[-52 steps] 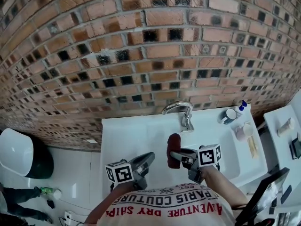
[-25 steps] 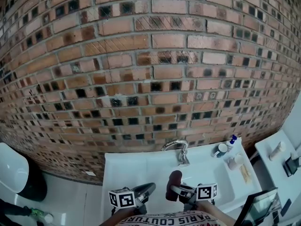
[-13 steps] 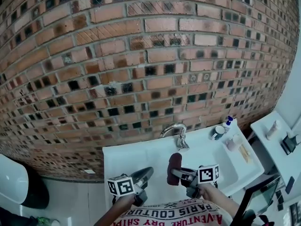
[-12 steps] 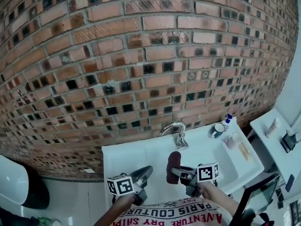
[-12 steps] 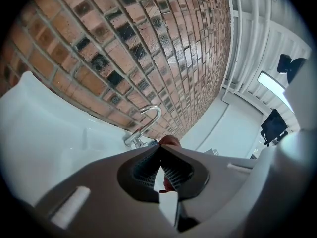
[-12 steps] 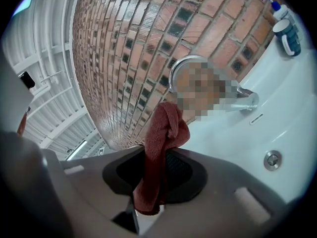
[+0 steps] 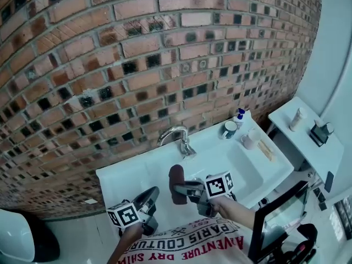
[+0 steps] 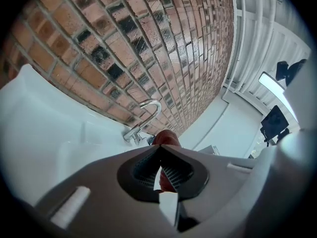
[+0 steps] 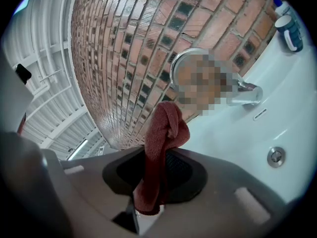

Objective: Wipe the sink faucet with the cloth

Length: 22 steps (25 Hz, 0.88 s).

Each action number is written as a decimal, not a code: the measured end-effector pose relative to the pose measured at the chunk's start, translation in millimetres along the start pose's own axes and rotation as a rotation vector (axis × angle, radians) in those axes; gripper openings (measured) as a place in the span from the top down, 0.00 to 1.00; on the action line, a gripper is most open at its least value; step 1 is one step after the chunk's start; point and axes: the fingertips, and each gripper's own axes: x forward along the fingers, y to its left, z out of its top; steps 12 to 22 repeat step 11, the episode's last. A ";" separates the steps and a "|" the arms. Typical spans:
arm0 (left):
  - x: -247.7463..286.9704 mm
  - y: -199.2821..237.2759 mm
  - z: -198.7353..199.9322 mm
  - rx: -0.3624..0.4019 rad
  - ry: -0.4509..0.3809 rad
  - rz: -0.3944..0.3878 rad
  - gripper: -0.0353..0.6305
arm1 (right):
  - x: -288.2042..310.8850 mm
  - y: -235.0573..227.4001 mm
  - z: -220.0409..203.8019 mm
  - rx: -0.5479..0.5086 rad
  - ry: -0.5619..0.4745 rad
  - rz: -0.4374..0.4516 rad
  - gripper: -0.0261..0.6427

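A chrome curved faucet point(image 7: 175, 139) stands at the back of the white sink point(image 7: 137, 172) against the brick wall; it also shows as the faucet point(image 8: 143, 118) and the faucet point(image 9: 237, 93). My right gripper point(image 7: 181, 188) is shut on a dark red cloth point(image 7: 177, 183), held upright over the basin a short way in front of the faucet. The cloth point(image 9: 161, 148) hangs folded between the jaws. My left gripper point(image 7: 149, 198) is shut with nothing in it, low at the sink's front left edge; the cloth point(image 8: 167, 139) shows beyond its tips.
A dark cup point(image 7: 229, 129), a blue-capped bottle point(image 7: 239, 117) and a pale cup point(image 7: 250, 139) stand on the sink's right side. The drain point(image 9: 275, 156) lies in the basin. A white shelf point(image 7: 308, 147) with small items is at the right. A dark bin point(image 7: 22, 246) sits lower left.
The head view has swung, so the sink and faucet sit further left in the frame. Both grippers keep their poses, the cloth still held in front of the faucet.
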 end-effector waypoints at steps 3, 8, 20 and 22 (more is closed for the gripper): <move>1.4 -0.8 -4.5 -0.006 0.011 0.001 0.95 | 1.8 0.0 -4.0 0.008 0.008 0.006 0.83; -1.6 4.4 -5.7 -0.016 0.022 0.000 0.95 | 13.2 -1.7 -2.8 0.001 0.013 0.022 0.83; -4.7 14.6 -6.5 -0.015 0.021 0.017 0.95 | 19.4 -5.0 -1.8 -0.003 0.017 0.024 0.83; -4.7 14.6 -6.5 -0.015 0.021 0.017 0.95 | 19.4 -5.0 -1.8 -0.003 0.017 0.024 0.83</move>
